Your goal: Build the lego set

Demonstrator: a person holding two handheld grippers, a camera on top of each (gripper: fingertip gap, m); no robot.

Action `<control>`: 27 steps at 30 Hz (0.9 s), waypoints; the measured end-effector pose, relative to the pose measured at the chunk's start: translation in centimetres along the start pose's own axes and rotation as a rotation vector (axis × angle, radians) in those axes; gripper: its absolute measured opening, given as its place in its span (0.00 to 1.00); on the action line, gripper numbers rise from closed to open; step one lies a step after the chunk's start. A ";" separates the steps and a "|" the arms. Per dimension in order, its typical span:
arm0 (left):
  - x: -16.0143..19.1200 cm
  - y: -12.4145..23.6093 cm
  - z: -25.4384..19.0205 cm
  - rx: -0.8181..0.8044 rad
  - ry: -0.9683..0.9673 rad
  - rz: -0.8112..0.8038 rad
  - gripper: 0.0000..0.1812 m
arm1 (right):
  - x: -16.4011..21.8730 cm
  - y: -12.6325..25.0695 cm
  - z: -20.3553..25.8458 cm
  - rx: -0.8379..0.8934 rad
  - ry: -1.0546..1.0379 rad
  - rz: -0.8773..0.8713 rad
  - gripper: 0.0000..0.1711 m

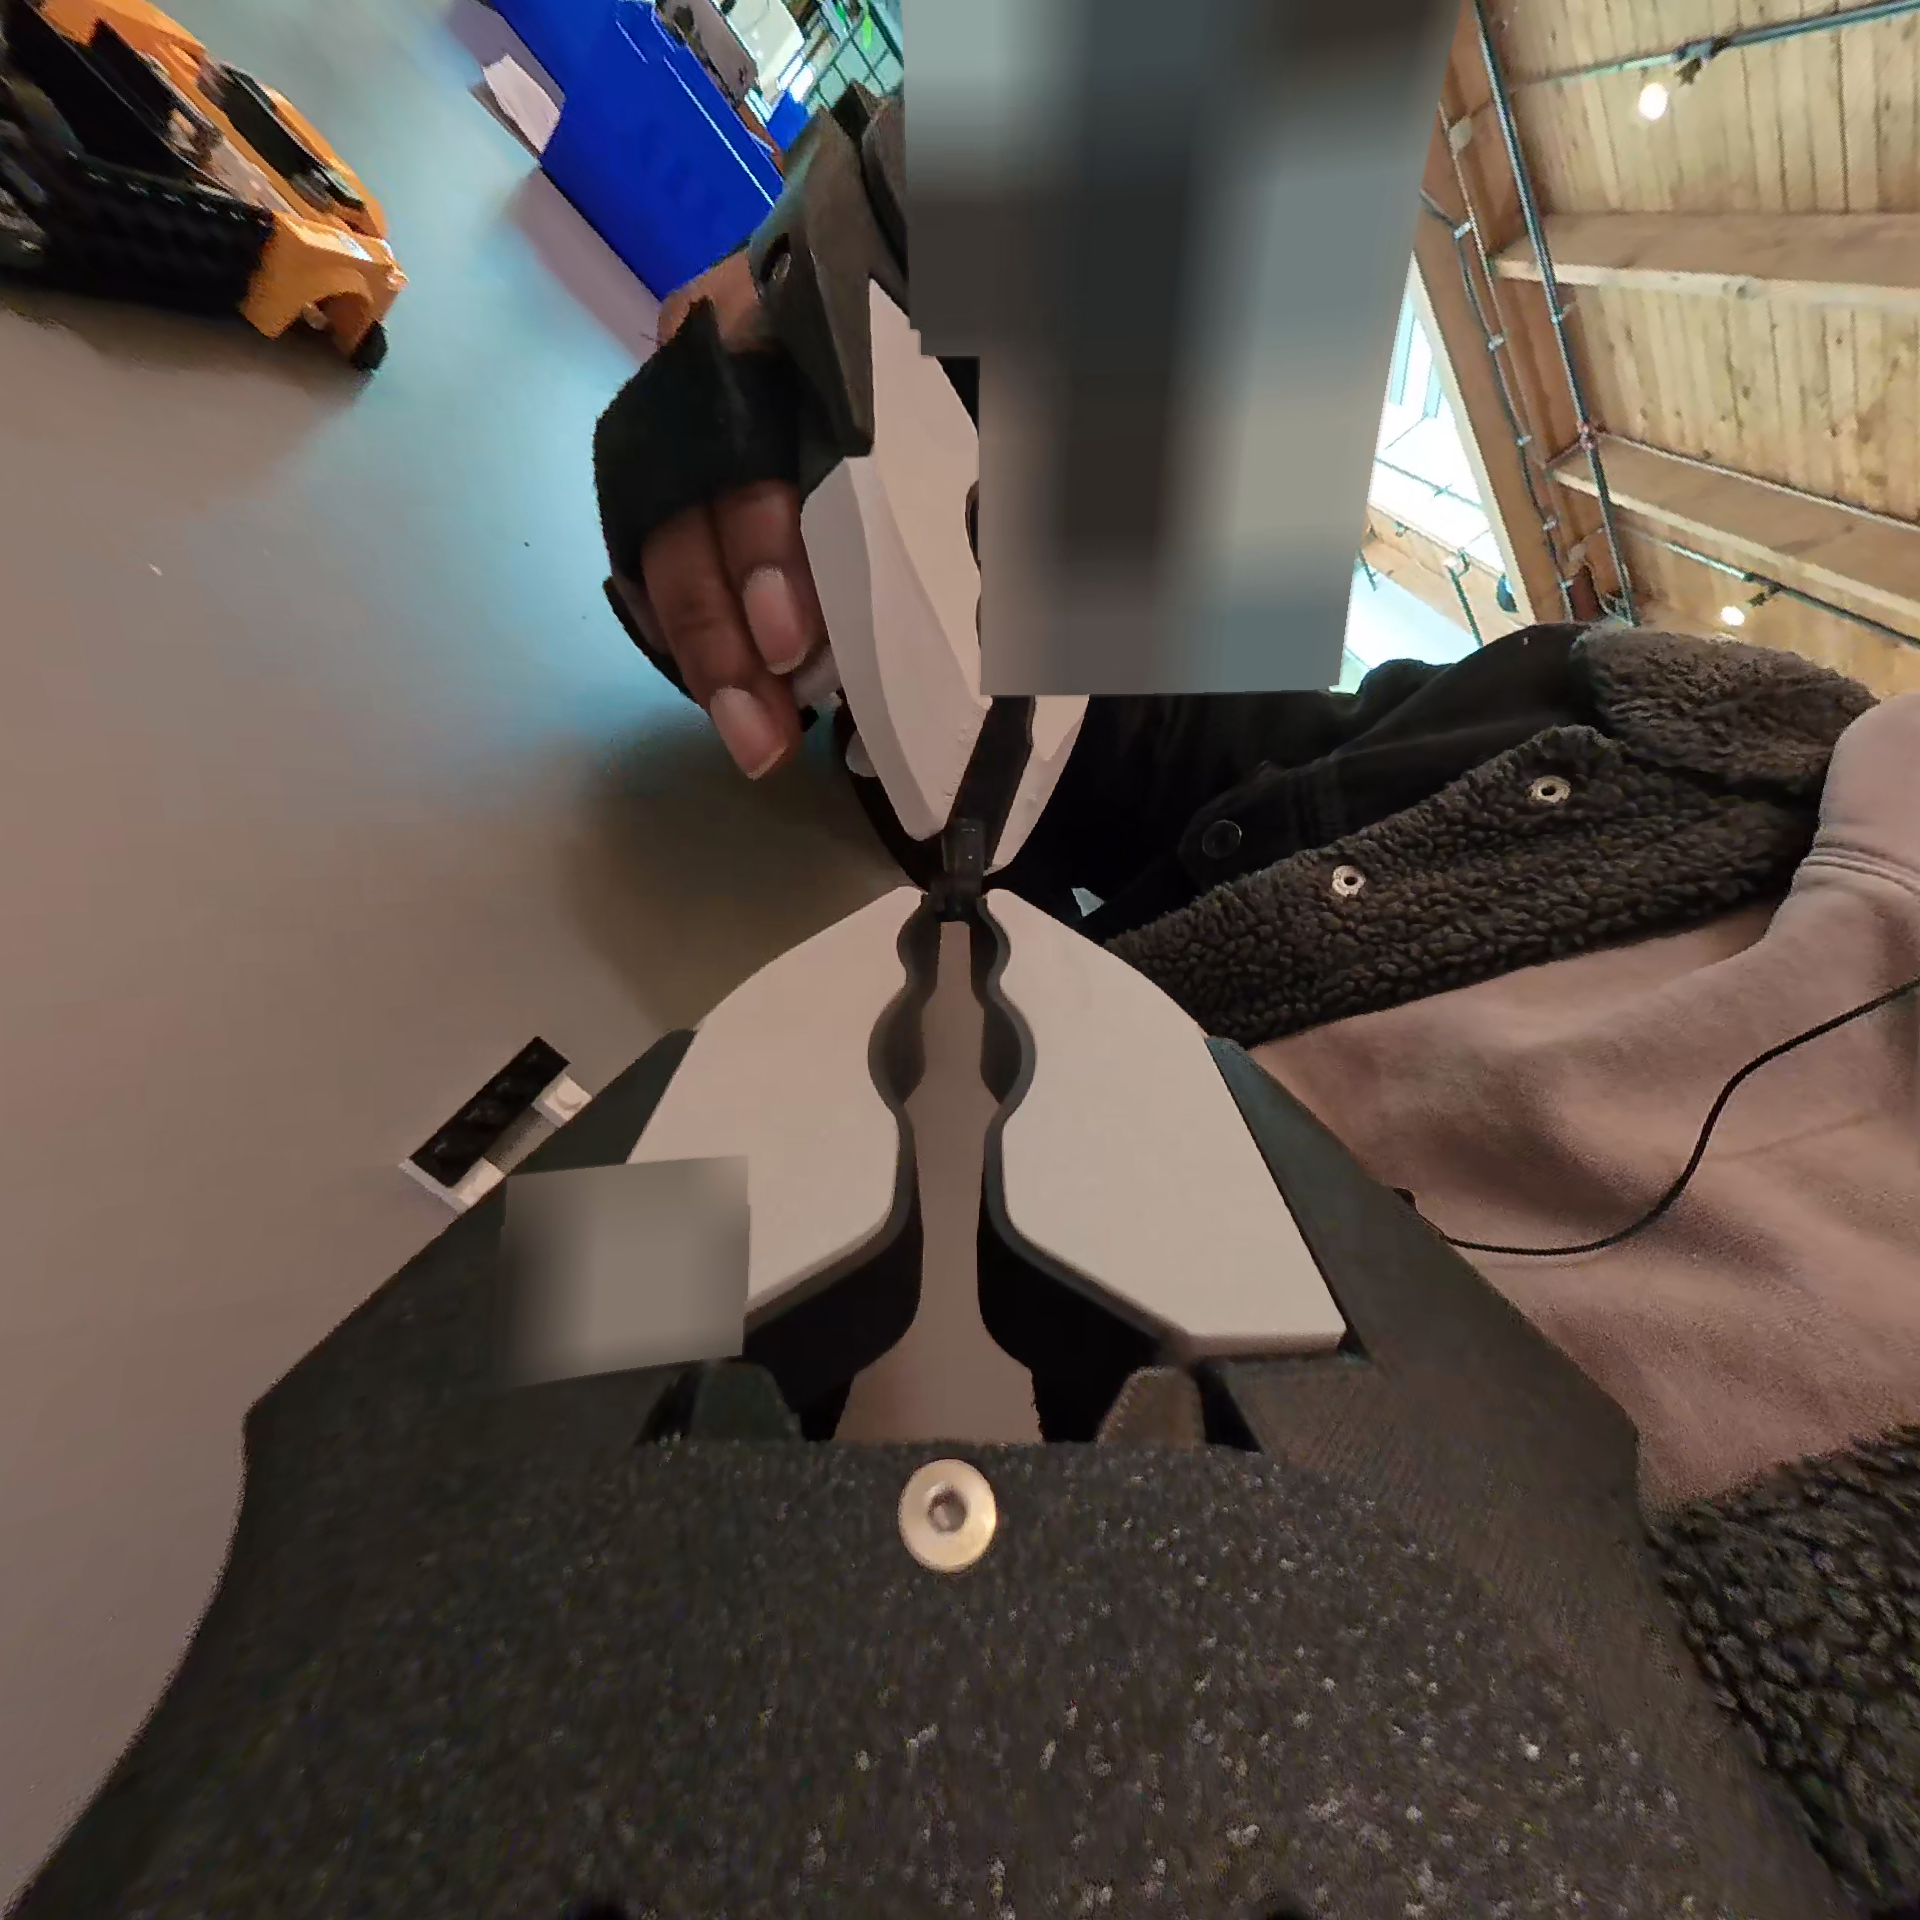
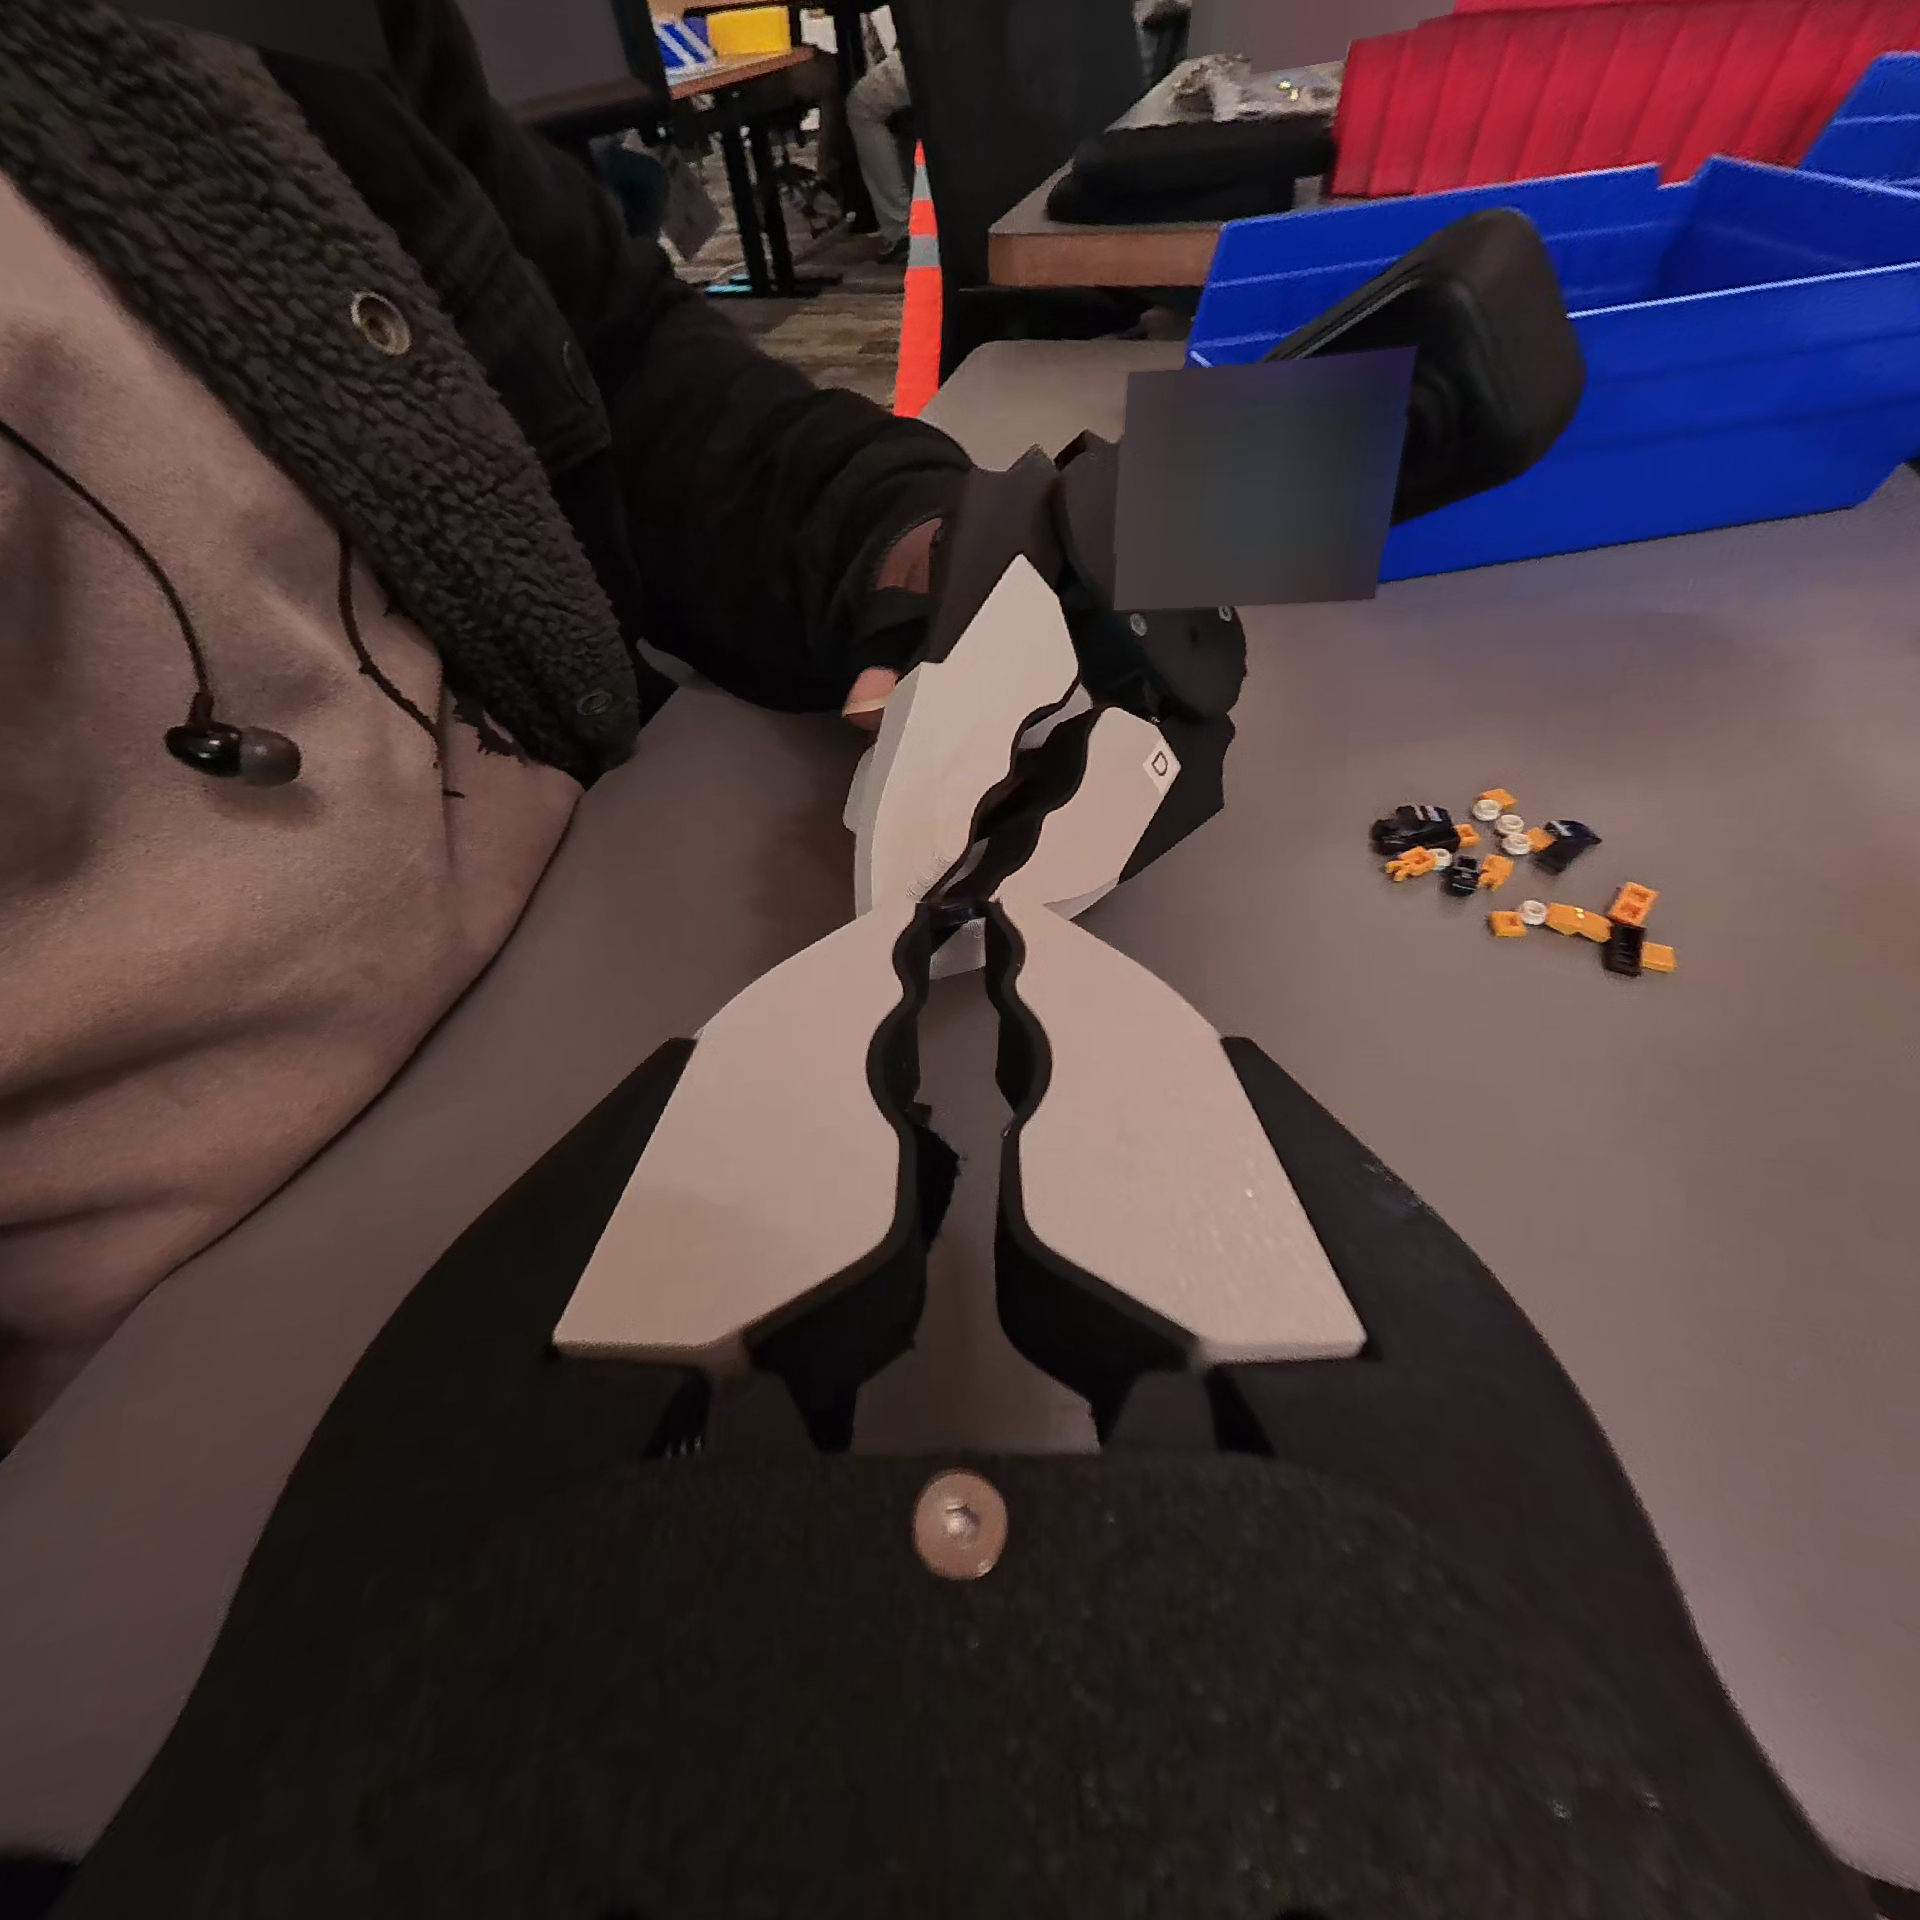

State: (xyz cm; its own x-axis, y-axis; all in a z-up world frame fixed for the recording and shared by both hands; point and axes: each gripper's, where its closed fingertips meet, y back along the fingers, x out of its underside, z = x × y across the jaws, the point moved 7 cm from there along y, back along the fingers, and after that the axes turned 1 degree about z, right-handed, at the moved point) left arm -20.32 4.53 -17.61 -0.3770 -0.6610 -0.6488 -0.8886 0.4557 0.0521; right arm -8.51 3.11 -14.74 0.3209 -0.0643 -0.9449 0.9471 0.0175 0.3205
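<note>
My left gripper (image 1: 951, 906) and my right gripper (image 2: 951, 914) meet tip to tip above the grey table (image 1: 260, 727). Both are shut on a small black Lego piece (image 1: 962, 850) pinched between them; it also shows in the right wrist view (image 2: 951, 918). In the left wrist view the right gripper (image 1: 964, 831) comes in from above, held by a hand (image 1: 727, 613). In the right wrist view the left gripper (image 2: 956, 894) comes in from the far side. A pale bit (image 2: 961, 951) shows just under the tips; I cannot tell what it is. An orange and black Lego car (image 1: 208, 208) stands far left.
A small black and white Lego sub-assembly (image 1: 488, 1122) lies on the table left of my left gripper. Several loose orange, black and white pieces (image 2: 1527, 873) lie to the right. Blue bins (image 2: 1714, 312) and red bins (image 2: 1610, 94) stand behind. The person's jacket (image 2: 260, 416) is close by.
</note>
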 end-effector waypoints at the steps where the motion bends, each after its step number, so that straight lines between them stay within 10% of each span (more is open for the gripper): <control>1: -0.1 0.1 0.1 -0.006 0.000 -0.009 0.03 | 0.0 0.0 -0.1 0.012 -0.004 -0.001 0.06; 27: -1.3 1.7 1.0 -0.096 0.023 -0.166 0.03 | -0.6 -0.4 -1.3 0.275 0.019 -0.030 0.06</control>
State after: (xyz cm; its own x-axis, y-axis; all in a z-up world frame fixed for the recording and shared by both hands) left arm -21.10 6.77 -17.41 -0.2280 -0.7365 -0.6369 -0.9595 0.2811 0.0185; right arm -9.07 4.47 -14.41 0.2950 -0.0415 -0.9546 0.9205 -0.2556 0.2956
